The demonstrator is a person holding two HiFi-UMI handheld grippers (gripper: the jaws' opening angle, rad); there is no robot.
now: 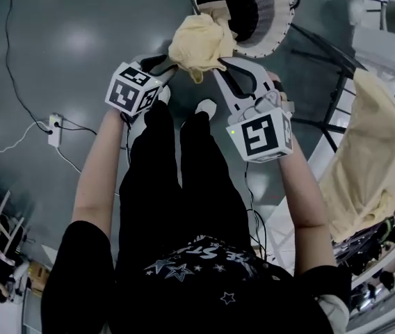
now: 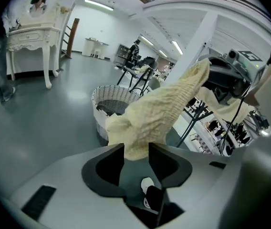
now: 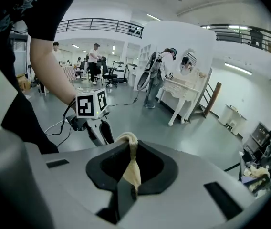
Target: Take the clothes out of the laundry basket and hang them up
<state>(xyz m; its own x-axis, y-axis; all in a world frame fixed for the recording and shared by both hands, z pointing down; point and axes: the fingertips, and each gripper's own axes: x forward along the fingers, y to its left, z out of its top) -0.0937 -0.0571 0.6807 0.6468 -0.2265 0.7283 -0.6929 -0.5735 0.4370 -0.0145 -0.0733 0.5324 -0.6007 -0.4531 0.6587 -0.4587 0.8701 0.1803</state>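
A bunched cream knitted garment (image 1: 197, 42) hangs in the air between both grippers, just in front of the round white laundry basket (image 1: 270, 21). My left gripper (image 1: 170, 64) reaches it from the left. In the left gripper view the jaws of the left gripper (image 2: 136, 149) stand apart, with the garment's (image 2: 159, 111) lower end lying between them. My right gripper (image 1: 220, 62) comes in from the right. In the right gripper view the right gripper (image 3: 129, 149) is shut on a thin fold of the garment (image 3: 133, 170). The basket (image 2: 110, 98) still holds dark cloth.
A drying rack (image 1: 342, 92) stands at the right with a cream cloth (image 1: 371, 152) draped on it. A power strip (image 1: 55, 129) and cables lie on the grey floor at the left. A white dressing table (image 3: 185, 92) and people stand farther off.
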